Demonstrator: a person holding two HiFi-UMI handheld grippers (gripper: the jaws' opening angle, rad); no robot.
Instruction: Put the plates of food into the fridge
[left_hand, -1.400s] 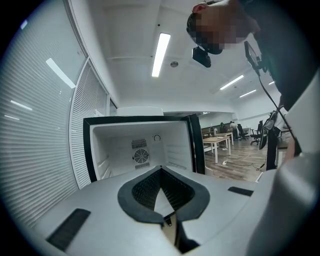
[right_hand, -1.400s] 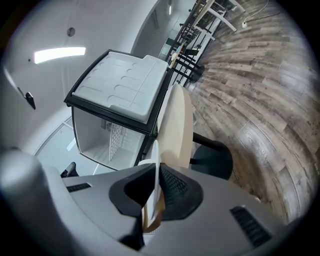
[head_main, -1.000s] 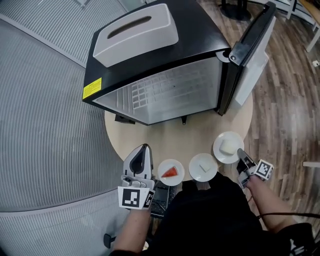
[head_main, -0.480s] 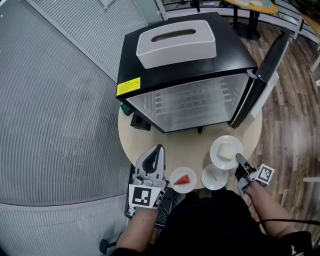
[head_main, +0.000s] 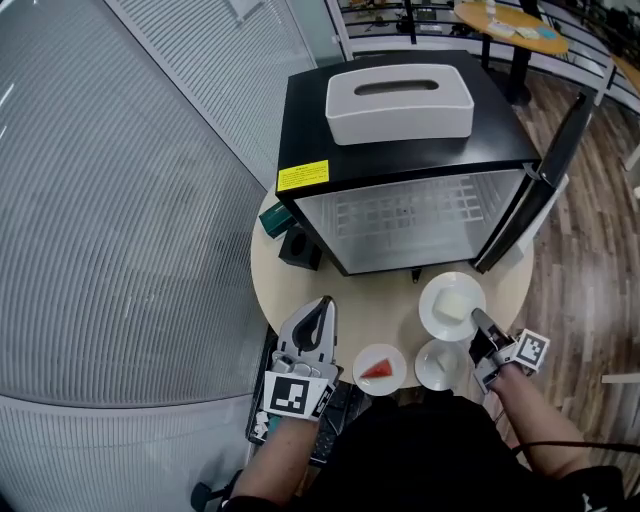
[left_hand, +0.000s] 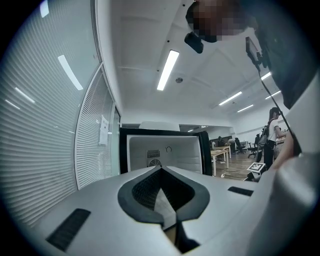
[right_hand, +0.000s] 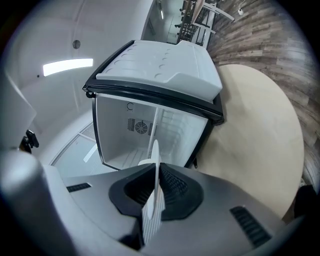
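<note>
Item one: a white plate (head_main: 452, 305) carrying a pale block of food (head_main: 455, 298). It is sitting in front of the open fridge (head_main: 400, 150), over the round table (head_main: 370, 300); whether it is resting on the tabletop or hanging just above it is hard to judge from above.

The right gripper (head_main: 476, 322) is clamping this plate's near rim. In the right gripper view the plate (right_hand: 156, 165) is showing edge-on, pinched between the two dark pads (right_hand: 172, 187).

The left gripper (head_main: 323, 303) is hovering at the table's near left edge, its jaws pressed together on nothing.

Item two: a plate with a red slice (head_main: 379, 368) is lying at the near edge, just right of the left gripper.

Item three: a smaller white plate (head_main: 440, 366) is lying beside that one, just below the held plate.

The fridge door (head_main: 545, 175) is standing wide open to the right. A white box (head_main: 400, 103) is sitting on the fridge top.
</note>
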